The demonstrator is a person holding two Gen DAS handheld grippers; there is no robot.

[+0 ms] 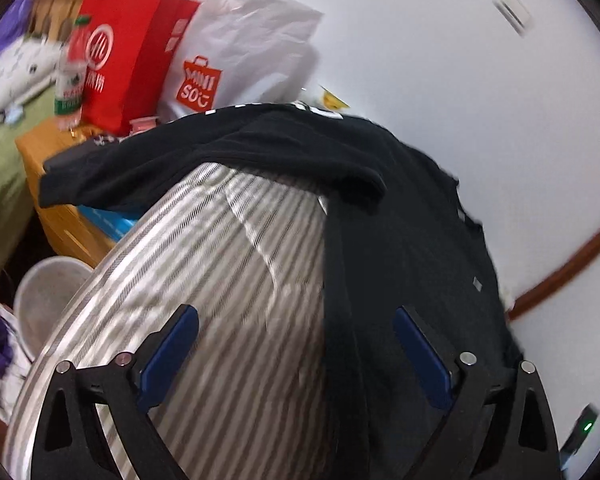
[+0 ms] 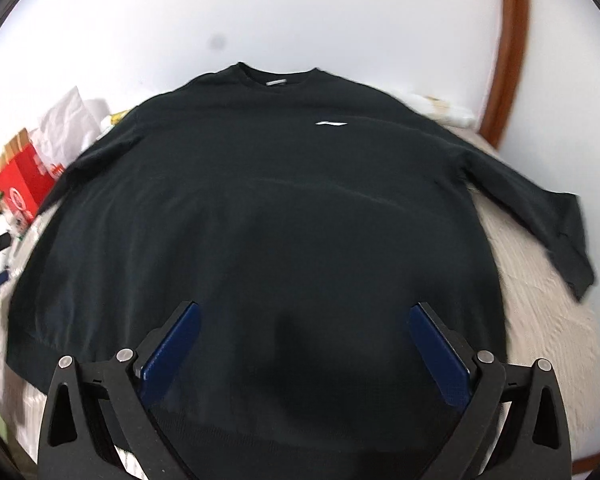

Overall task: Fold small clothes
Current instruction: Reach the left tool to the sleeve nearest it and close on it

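Note:
A black long-sleeved sweatshirt (image 2: 260, 208) with a small white logo lies spread flat, front up, on a pale striped bed cover (image 2: 540, 320), neck away from me. My right gripper (image 2: 304, 316) is open and empty above its lower hem. In the left wrist view the sweatshirt (image 1: 400, 240) shows from its side, with one sleeve (image 1: 180, 164) stretched left across the striped cover (image 1: 220, 280). My left gripper (image 1: 296, 320) is open and empty over the garment's side edge.
A red paper bag (image 1: 128, 56), a white plastic bag (image 1: 236, 56) and a bottle (image 1: 70, 76) stand on a wooden bedside table (image 1: 60, 216). A white bin (image 1: 48, 296) stands below it. A white wall with a brown curved trim (image 2: 504, 52) lies beyond the bed.

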